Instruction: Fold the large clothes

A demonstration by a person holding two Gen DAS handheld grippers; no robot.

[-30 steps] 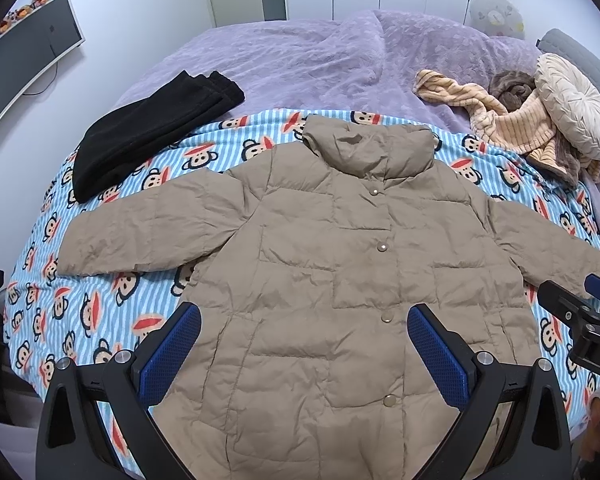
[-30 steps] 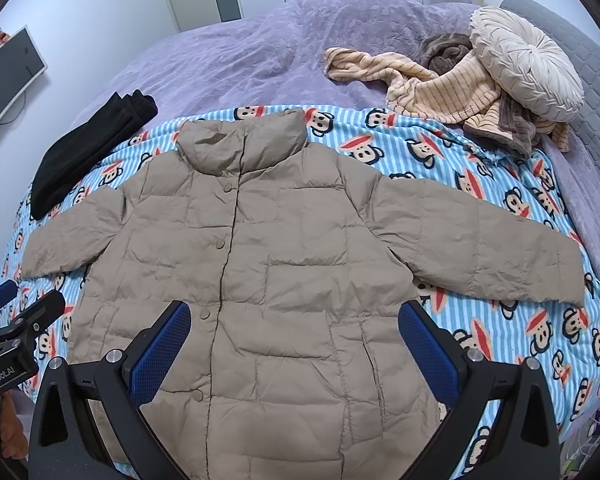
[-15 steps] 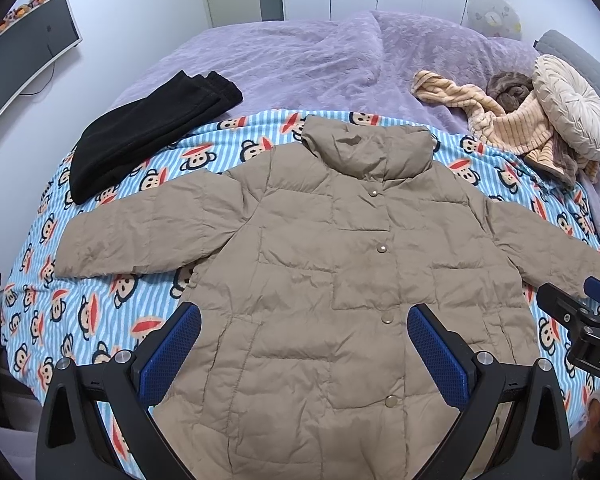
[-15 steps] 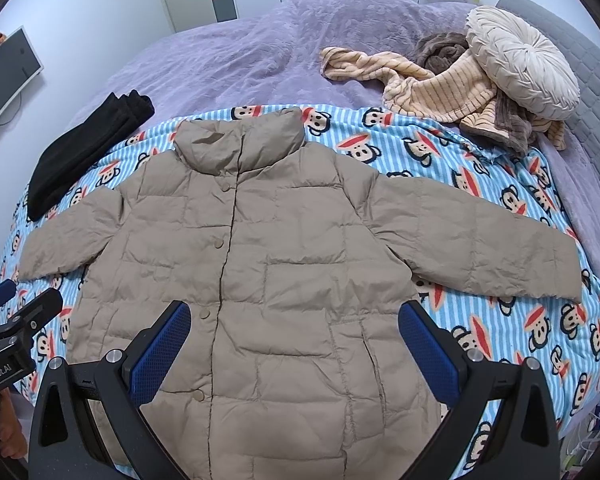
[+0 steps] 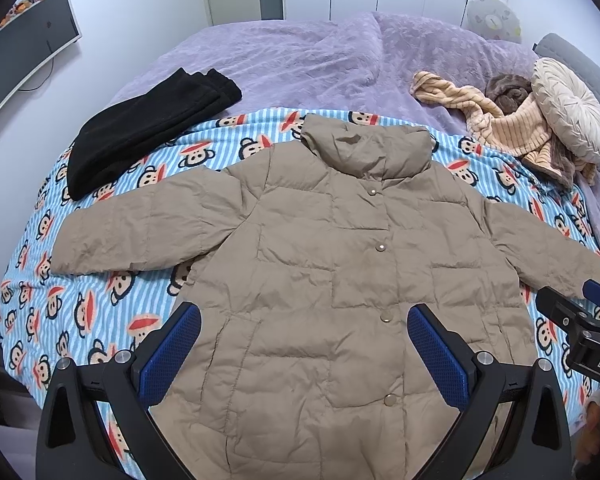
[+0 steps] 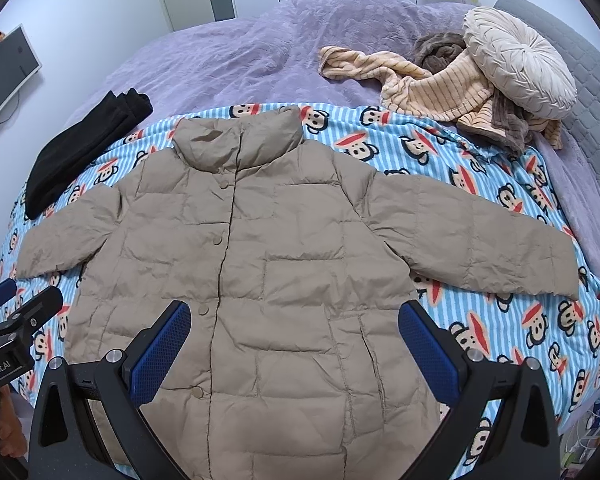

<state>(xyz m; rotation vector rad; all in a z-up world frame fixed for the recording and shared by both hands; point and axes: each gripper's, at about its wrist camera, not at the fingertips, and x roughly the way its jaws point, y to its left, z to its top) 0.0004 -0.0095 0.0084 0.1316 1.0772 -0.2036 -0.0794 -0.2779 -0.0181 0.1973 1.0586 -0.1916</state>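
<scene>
The tan puffer jacket [image 5: 332, 272] lies spread flat, front up, on the monkey-print blanket [image 5: 100, 312]. Both claws, left claw [image 5: 304, 344] and right claw [image 6: 294, 340], hover wide apart over its near hem, holding nothing.

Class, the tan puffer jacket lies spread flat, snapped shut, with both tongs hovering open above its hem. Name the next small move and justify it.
Probably bring the right tongs across to the cuff of the sleeve on that side and grip it, ready to fold it over the chest. The puffer jacket lies flat on the monkey-print blanket with both sleeves out, and the left tongs hold nothing.
</scene>
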